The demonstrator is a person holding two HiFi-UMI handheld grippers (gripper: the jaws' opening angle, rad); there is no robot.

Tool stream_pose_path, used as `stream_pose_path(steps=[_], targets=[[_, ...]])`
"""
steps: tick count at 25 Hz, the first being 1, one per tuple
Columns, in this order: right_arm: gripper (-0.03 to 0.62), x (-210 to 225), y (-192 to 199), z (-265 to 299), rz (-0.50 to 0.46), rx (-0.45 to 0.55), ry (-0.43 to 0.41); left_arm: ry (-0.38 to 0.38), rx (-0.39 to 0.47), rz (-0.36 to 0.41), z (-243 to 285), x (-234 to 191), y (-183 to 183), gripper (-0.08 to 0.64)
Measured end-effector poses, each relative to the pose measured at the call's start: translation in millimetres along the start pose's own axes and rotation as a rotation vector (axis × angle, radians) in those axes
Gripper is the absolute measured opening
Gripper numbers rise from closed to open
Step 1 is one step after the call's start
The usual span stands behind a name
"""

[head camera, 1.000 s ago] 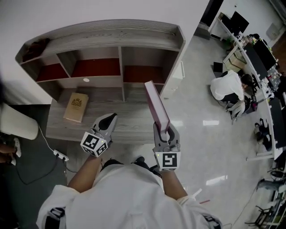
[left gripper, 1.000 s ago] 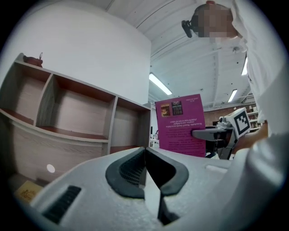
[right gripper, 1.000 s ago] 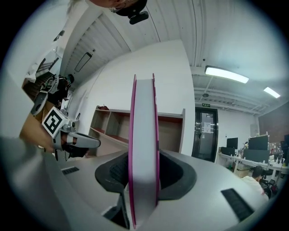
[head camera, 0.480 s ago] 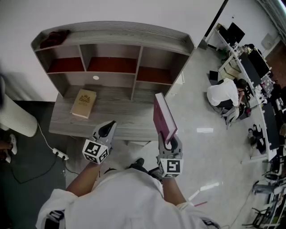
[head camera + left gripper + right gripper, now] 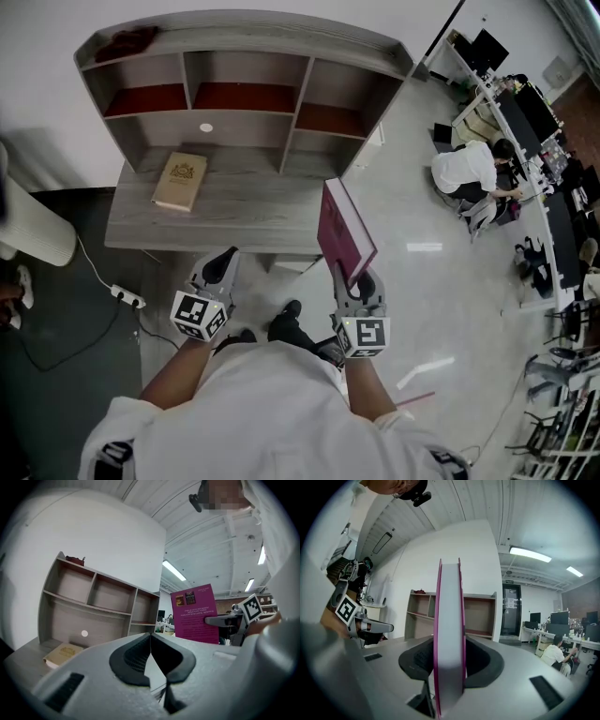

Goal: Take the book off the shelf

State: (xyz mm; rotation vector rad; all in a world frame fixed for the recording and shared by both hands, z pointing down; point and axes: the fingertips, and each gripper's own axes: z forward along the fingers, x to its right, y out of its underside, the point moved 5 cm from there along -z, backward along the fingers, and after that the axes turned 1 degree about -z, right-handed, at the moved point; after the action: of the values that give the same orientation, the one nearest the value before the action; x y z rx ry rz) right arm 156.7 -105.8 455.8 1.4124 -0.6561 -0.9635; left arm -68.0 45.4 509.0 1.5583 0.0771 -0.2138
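The magenta book (image 5: 343,232) stands upright on its edge, with my right gripper (image 5: 355,281) shut on its lower end. It is in front of the desk, off the grey wooden shelf (image 5: 246,56). In the right gripper view the book's pale page edge (image 5: 449,634) fills the gap between the jaws. My left gripper (image 5: 223,263) hangs level to the left of it, shut with nothing held; its pads meet (image 5: 150,635). From there the book's back cover (image 5: 194,613) shows at the right.
A tan book (image 5: 180,181) lies flat on the desk top (image 5: 244,220) under the shelf. A dark object (image 5: 128,41) sits on the shelf's top left. A power strip and cable (image 5: 123,296) lie on the floor at left. A person sits at desks (image 5: 466,170) far right.
Both grippers have drawn back from the desk and shelf, which now lie farther off. The right gripper still carries the magenta book; the left stays shut and empty.
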Motion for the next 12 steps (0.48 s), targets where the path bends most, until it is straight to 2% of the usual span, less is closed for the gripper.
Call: stream_pose_path(steps=[5,12], targets=[[0.146,-4,1,-20,0.003,0.017,-0.028,-0.041,-0.040,-0.009,-20,9,14,0.017],[0.146,16,11,-33,0.071,0.037,-0.065,-0.037,-0.022,0.018,-24,31,12,0.017]])
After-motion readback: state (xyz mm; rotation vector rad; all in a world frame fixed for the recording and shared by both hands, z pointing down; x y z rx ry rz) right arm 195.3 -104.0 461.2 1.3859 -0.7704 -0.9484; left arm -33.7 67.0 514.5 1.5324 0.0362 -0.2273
